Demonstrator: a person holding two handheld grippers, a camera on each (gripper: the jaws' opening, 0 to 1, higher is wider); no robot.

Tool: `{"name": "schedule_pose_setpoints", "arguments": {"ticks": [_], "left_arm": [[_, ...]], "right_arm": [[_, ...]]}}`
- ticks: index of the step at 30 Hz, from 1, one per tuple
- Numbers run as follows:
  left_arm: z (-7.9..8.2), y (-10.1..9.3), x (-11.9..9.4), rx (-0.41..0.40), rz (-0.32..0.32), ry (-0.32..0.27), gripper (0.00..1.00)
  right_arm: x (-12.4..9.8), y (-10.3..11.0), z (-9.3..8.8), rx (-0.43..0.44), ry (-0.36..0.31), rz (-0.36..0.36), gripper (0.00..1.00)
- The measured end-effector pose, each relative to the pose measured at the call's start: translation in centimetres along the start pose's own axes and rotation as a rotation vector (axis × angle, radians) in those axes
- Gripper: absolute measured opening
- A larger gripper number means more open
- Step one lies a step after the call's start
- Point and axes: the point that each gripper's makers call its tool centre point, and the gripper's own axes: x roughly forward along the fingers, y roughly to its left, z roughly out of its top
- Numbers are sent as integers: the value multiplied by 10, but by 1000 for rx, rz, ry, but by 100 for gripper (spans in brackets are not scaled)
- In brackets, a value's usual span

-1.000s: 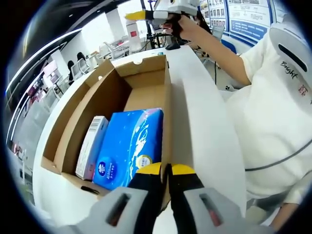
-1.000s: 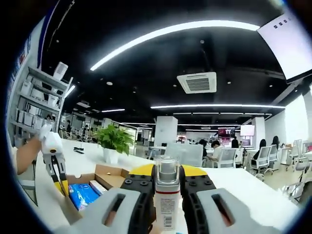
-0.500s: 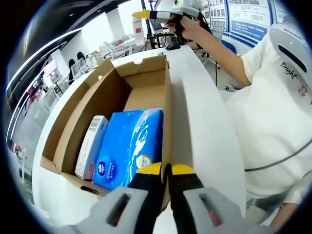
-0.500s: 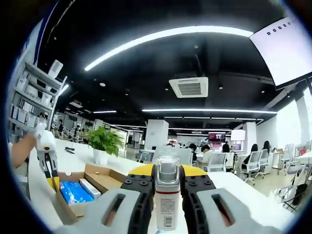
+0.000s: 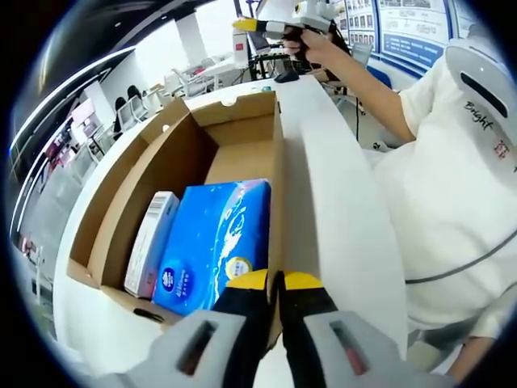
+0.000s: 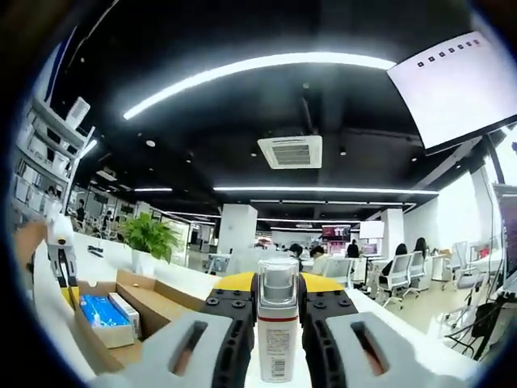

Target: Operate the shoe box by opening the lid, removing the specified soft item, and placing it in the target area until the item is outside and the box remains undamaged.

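Observation:
An open cardboard shoe box point(image 5: 174, 174) lies on the white table point(image 5: 339, 202). Inside it are a soft blue tissue pack point(image 5: 214, 242) and a slim white carton point(image 5: 151, 242) beside it. My left gripper point(image 5: 276, 281) is shut on the rim of the box's right wall. Far beyond the box a hand holds my right gripper point(image 5: 246, 24) up high. In the right gripper view, my right gripper point(image 6: 277, 287) is shut on an upright white bottle point(image 6: 277, 335) with a clear cap. The box point(image 6: 137, 301), the blue pack point(image 6: 95, 311) and the left gripper point(image 6: 63, 283) sit at lower left there.
A person in a white shirt point(image 5: 452, 162) stands along the table's right side. A potted plant point(image 6: 149, 238) stands on the table behind the box. Office chairs and desks fill the room beyond. Bare tabletop point(image 6: 388, 339) stretches to the right of the bottle.
The right gripper with the bottle has swung right, so the box and plant slid left in its view. The left gripper and the box have stayed put.

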Motion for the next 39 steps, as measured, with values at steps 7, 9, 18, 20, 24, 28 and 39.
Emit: {"name": "schedule_pose_setpoints", "arguments": {"ticks": [7,9,18,20,24,28,39], "left_arm": [[0,0,0,-1,0,-1,3],[0,0,0,-2,-1,2,3],[-1,0,0,-9,-9,8,3],[-1,-1,0,-12,-10,9,3],[-1,-1,0,-28,-17,17,3],[-1,-1,0,-29,-15,15,3],[-1,-1,0,-28,-15,15,3]], "right_arm": [[-14,-23,-7,-14,25,-54,18],[-18,-29,-9,-16,26,-68,18],[-32,-42,-2,-21,6,-91,18],[-33,-43,-3,-23,8,-89,18],[-36,-45,-6,-35,-12,-67,18],[-43,-59,-5,19,-55,-92,18],[-44,-75,-36,46,-31,-114,18]]}}
